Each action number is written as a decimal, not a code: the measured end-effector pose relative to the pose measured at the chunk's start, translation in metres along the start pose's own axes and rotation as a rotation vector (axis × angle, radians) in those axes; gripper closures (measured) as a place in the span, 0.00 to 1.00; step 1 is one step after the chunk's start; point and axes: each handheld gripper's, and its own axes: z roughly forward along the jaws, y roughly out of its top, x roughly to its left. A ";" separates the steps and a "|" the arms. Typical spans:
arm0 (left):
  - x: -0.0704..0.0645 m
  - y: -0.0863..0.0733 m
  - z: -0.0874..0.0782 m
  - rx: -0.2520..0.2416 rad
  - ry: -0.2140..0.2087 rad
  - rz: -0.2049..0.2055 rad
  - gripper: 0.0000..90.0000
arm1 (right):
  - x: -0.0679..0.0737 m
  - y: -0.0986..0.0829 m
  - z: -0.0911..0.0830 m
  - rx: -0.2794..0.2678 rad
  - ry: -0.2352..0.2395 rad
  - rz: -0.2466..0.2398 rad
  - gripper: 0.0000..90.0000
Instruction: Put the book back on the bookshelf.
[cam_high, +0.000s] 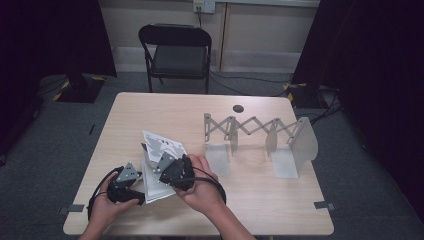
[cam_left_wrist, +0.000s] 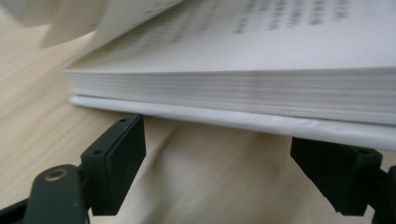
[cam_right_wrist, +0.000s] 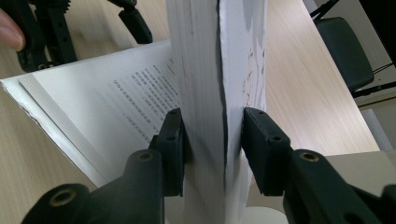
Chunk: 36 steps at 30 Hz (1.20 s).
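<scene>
Book (cam_high: 159, 165) lies open on the table (cam_high: 280, 200), near-left part, just ahead of the person's hands. Lower half flat on the wood, printed page up; upper sheaf of pages plus cover (cam_right_wrist: 245, 56) raised upright. Right gripper (cam_right_wrist: 212, 140), jaws closed partway on that raised sheaf, pads pressing both faces, cover on the right-hand side in its own view. Left gripper (cam_left_wrist: 217, 154) low at the table, jaws wide apart, holding nothing; its tips sit just under the overhanging bottom cover at the flat half's near edge. In the high view left gripper (cam_high: 125, 186) is at the book's near-left, right gripper (cam_high: 176, 171) over its near-right. Rack (cam_high: 260, 137), expanding type, stands right of the book, well apart. Chair (cam_high: 177, 52) beyond the far edge
</scene>
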 end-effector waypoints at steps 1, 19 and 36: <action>0.001 0.001 -0.002 -0.017 -0.002 -0.012 0.18 | 0.000 0.000 0.000 0.002 0.002 0.001 0.68; -0.014 0.017 -0.013 -0.091 -0.002 0.181 0.24 | -0.006 0.010 -0.006 0.051 0.038 -0.046 0.68; -0.027 0.027 -0.023 -0.111 -0.003 0.327 0.41 | -0.008 0.017 -0.008 0.068 0.075 -0.083 0.67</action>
